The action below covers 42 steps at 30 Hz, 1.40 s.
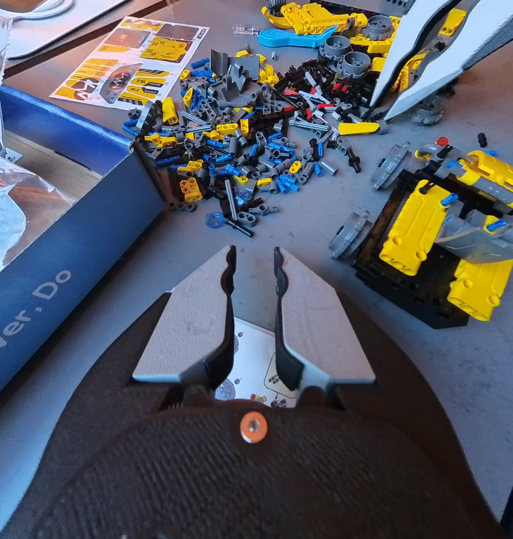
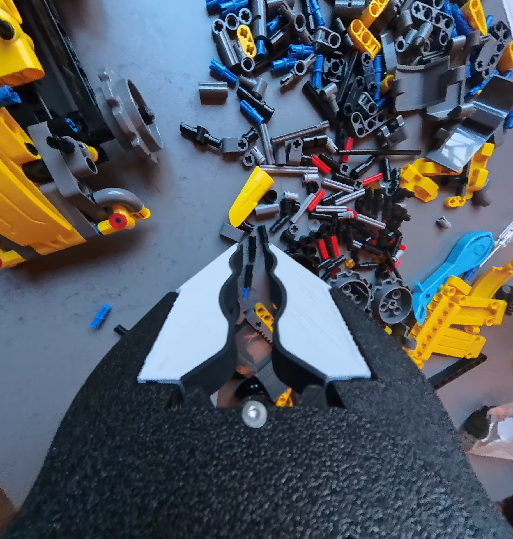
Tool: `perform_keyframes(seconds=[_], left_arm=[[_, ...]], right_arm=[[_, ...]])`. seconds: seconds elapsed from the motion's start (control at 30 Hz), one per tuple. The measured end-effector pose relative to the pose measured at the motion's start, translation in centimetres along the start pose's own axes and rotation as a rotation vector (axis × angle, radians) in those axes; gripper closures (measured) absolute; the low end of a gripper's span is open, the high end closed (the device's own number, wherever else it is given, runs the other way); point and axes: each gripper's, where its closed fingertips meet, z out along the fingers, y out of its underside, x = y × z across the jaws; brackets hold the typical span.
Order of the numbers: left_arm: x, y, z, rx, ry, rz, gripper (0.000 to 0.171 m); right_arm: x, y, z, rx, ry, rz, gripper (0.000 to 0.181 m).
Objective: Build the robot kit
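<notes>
My left gripper (image 1: 254, 250) is open and empty, low over the grey table (image 1: 278, 221), just short of a pile of small black, grey, blue and yellow building pieces (image 1: 249, 140). My right gripper (image 2: 253, 239) is closed to a narrow gap with a thin black pin (image 2: 251, 248) between its tips, at the near edge of the pile (image 2: 351, 131), beside a yellow tapered panel (image 2: 250, 195). It also shows in the left wrist view (image 1: 382, 116), tips down on the pile's far right. A half-built yellow and black model (image 1: 441, 233) stands to the right of my left gripper.
A blue cardboard box (image 1: 74, 204) with plastic bags lies at the left. A sticker sheet (image 1: 127, 64) lies behind the pile. A light blue plastic tool (image 2: 453, 262), grey wheel hubs (image 2: 390, 303) and a yellow beam assembly (image 2: 453, 320) sit nearby. A printed sheet (image 1: 252, 364) lies under my left gripper. About 20 cm separates my left fingertips from my right. The left gripper is farther from the yellow beam assembly (image 2: 453, 320), some 35 cm, than the right, some 20 cm.
</notes>
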Motion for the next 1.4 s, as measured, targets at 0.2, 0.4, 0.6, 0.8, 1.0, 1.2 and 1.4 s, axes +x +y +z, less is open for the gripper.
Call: perform_keyframes(seconds=[0.2,0.4,0.6,0.8,1.0,1.2,1.4], left_arm=[[0.0,-0.1,-0.1,0.005,0.003,0.0,0.149],[0.2,0.0,0.0,0.003,0.015,-0.002,0.149],[0.2,0.0,0.0,0.005,0.019,-0.002,0.149],[0.2,-0.1,-0.1,0.008,0.021,-0.006,0.149],[0.2,-0.1,-0.1,0.007,0.024,-0.006,0.149],[0.2,0.0,-0.1,0.006,0.024,-0.007,0.149],[0.3,-0.1,-0.1,0.006,0.026,-0.005,0.149]], right_arm=[[0.3,-0.3,0.1,-0.024,-0.031,-0.039,0.165],[0.4,-0.5,-0.2,-0.037,-0.026,-0.142,0.163],[0.3,-0.7,0.1,-0.059,-0.076,-0.191,0.158],[0.2,-0.3,0.4,-0.071,-0.122,-0.166,0.162],[-0.3,0.2,0.3,-0.099,-0.14,-0.19,0.17],[-0.6,0.2,0.3,-0.097,-0.173,-0.163,0.172],[-0.8,0.1,0.0,-0.092,-0.154,-0.178,0.172]])
